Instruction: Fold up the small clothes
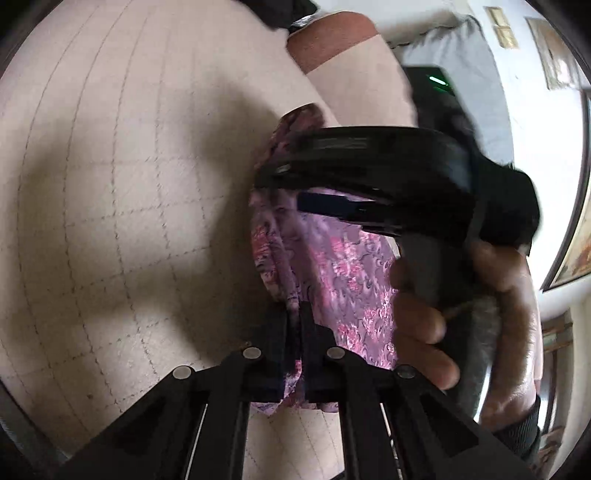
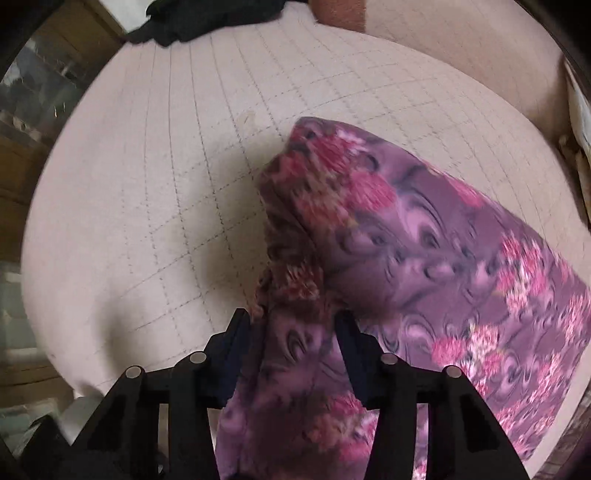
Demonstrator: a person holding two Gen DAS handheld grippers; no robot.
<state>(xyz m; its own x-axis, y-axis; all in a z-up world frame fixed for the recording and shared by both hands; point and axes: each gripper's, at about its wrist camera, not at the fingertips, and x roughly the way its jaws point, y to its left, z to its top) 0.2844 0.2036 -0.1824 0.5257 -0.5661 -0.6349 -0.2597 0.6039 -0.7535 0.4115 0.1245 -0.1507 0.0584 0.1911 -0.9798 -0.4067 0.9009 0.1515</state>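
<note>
On the quilted beige bed (image 1: 110, 206) lies the purple floral cloth (image 2: 424, 236), part flat on the cover and part lifted in a bunched ridge toward me. My left tool (image 1: 293, 325) is clamped tight on a thin fold of that cloth: the two black fingers (image 1: 275, 343) stand almost together, with the fabric pinched between them and a tail of it hanging out below. From that pinch the cloth rises away from the cover toward my other hand.

My right hand (image 1: 458, 317) shows in the left view, wrapped round the black handle, with the right tool's dark body above the cloth. In the right view, my right tool (image 2: 291, 332) points steeply down at the bed and its fingers (image 2: 236, 343) stand on either side of a gathered strip of the cloth. The strip fills the gap between them and the pads look to be against it on both sides, though the picture is blurred, so I read this as a grip on a thick fold rather than an open tool.

A dark garment (image 2: 207, 18) lies at the far edge of the bed, well apart from the floral one. Framed pictures (image 1: 554, 48) hang on the white wall beyond.
</note>
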